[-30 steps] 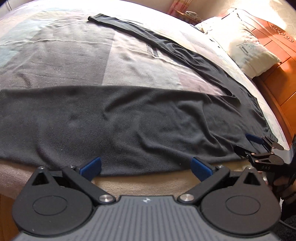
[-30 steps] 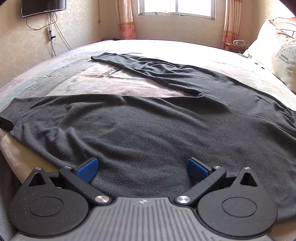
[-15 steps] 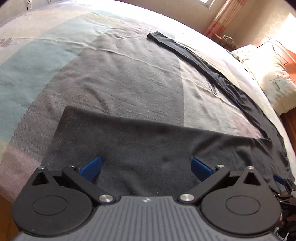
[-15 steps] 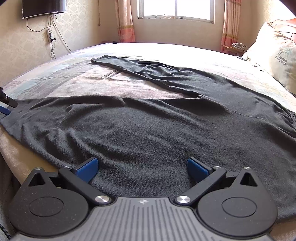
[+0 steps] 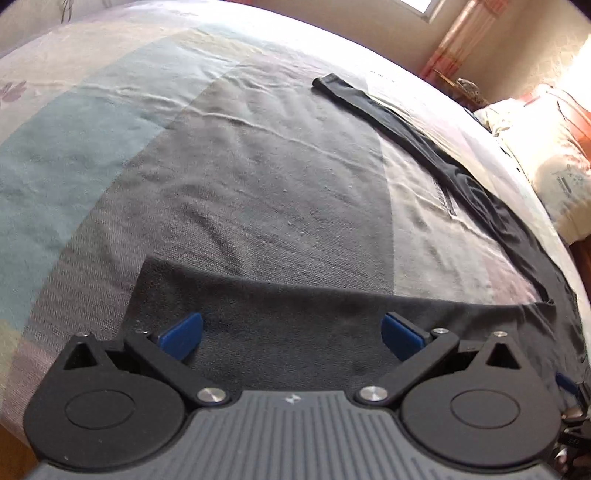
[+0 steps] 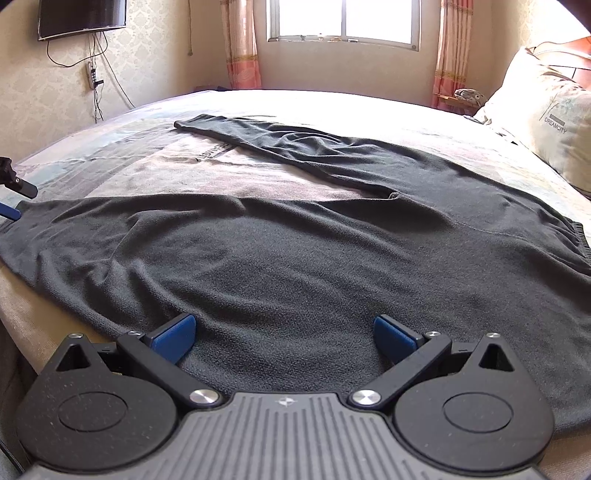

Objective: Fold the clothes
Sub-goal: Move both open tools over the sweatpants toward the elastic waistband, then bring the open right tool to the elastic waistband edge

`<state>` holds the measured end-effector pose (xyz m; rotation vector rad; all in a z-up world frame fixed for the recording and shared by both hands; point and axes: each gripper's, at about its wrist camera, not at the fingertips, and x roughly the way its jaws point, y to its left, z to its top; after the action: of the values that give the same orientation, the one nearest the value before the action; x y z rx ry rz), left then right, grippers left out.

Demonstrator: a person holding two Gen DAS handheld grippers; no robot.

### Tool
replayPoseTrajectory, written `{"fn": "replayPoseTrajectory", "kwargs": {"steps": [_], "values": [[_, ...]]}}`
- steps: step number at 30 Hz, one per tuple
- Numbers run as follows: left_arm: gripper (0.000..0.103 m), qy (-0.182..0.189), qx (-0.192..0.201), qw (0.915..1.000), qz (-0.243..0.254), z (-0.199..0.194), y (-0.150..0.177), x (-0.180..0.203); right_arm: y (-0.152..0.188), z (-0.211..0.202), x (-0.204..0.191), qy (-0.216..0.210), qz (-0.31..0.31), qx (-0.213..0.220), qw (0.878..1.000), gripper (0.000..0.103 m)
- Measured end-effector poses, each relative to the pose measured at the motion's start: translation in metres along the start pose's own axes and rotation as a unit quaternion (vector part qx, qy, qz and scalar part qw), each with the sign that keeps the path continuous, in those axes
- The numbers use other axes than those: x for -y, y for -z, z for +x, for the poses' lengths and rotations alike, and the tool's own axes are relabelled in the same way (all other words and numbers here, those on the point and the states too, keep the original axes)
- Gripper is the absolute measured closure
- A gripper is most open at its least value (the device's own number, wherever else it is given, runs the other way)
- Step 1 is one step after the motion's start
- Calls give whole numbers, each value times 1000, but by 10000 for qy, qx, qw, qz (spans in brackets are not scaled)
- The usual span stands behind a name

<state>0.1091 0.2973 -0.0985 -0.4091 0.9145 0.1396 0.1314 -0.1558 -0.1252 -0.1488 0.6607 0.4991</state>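
Dark grey trousers [image 6: 295, 251] lie spread flat on the bed, legs apart in a V. The near leg runs along the front edge and ends at a cuff [image 5: 155, 280] in the left wrist view. The far leg [image 5: 391, 125] stretches away toward the bed's middle. My left gripper [image 5: 291, 334] hovers open over the near leg close to its cuff, nothing between its blue pads. My right gripper [image 6: 284, 334] stands open over the near leg's wider part, toward the waistband [image 6: 580, 243]. The left gripper's fingers [image 6: 14, 184] show at the far left of the right wrist view.
The bed has a patchwork cover [image 5: 184, 155] in grey, teal and pale blocks. A white pillow [image 6: 550, 122] leans on a wooden headboard [image 5: 581, 110] at the right. A window [image 6: 343, 18] with curtains and a wall television [image 6: 81, 16] are behind.
My left gripper has swung left along the near leg, from its middle to the cuff end. My right gripper has barely moved. Both stay open.
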Motion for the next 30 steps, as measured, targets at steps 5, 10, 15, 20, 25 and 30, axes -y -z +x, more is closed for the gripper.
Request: {"fn": "replayPoseTrajectory", "kwargs": {"steps": [5,10,15,20,25,30], "values": [[1,-176,-111,9990,391,-18,0,28,-6,-5,4,-18,-45,-138,9999,0],[1,365,12,9905,1327,-37,4,100,-18,-29,41,686,121,246,9973,0],[1,1024,11,9706,2180,-22,12,196,-10,-32,114,1618,1246,-171,9788,0],[1,1755,-64,9454,2745,-2,38,284,21,-33,154,1958,1918,-543,9602,0],[1,1835,-385,9318,3109,25,71,332,25,-32,155,1916,1813,-546,9630,0],[1,1555,-777,9373,3020,43,92,335,29,-35,155,1834,1750,-346,9667,0]]}}
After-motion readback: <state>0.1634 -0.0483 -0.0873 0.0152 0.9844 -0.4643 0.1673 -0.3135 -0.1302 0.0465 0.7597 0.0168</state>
